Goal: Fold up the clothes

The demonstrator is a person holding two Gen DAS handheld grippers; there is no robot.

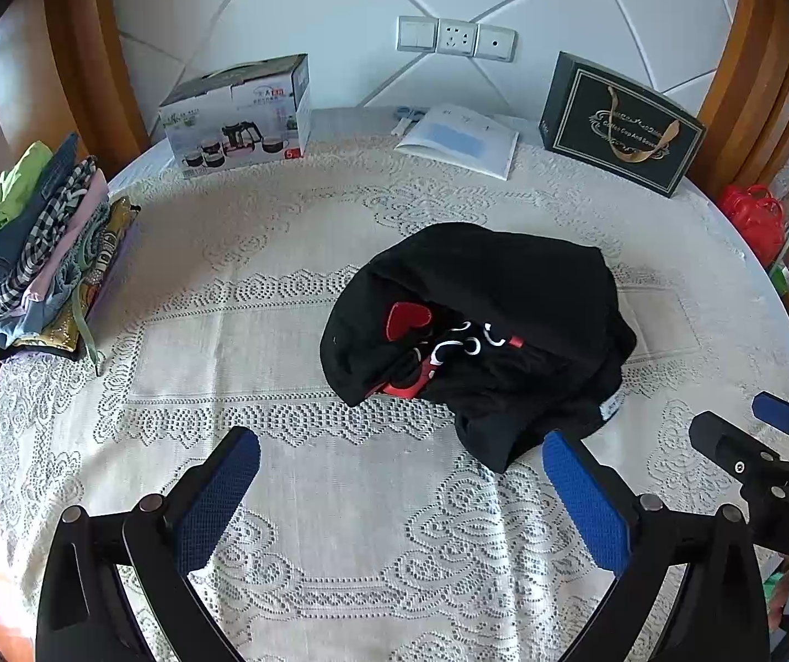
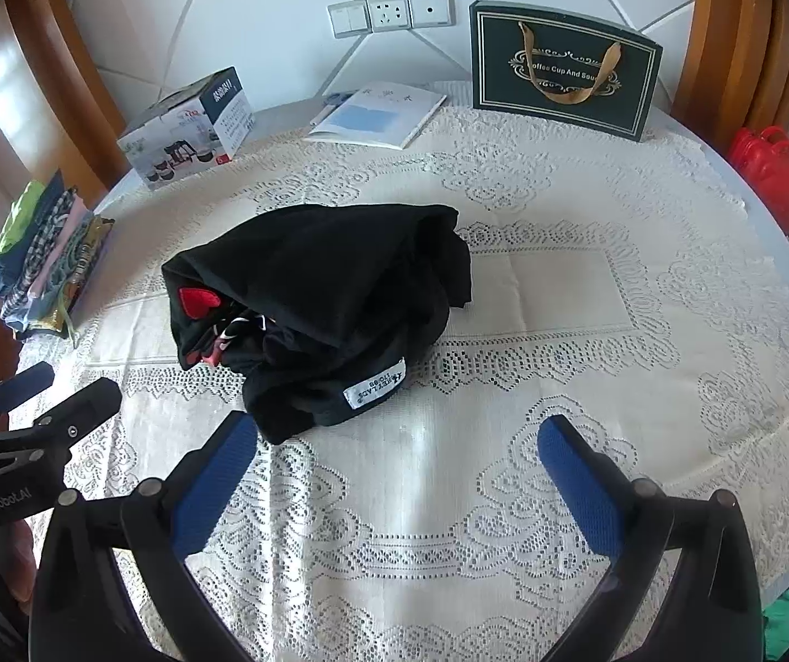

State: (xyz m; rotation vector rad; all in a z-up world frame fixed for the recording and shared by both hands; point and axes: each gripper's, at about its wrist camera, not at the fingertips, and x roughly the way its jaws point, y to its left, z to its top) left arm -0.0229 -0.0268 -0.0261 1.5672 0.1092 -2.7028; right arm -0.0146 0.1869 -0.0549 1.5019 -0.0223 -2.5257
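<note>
Left claw: the left gripper [image 1: 400, 474] hangs over the near part of the table, fingers spread wide, holding nothing.
Right claw: the right gripper [image 2: 397, 458] is just beside it, also spread wide and holding nothing.
Garment place: the black garment [image 1: 477, 331] lies crumpled near the middle of the table, on the lace tablecloth [image 1: 229, 331], its near edge close to both claws.
Garment look: bunched into a loose heap, layers rolled over each other; a red heart patch [image 1: 408, 319] and white print show in a gap; a white label [image 2: 375, 386] sits on the near hem.
Risk, grip: a pinch could take several layers at once, so the heap would lift as a lump and not spread.
Risk, cloth: a low pinch could snag the open lace and drag the tablecloth along.
Risk, stack: a wide sweep could knock the pile of clothes [image 1: 36, 254] at the left edge.
</note>
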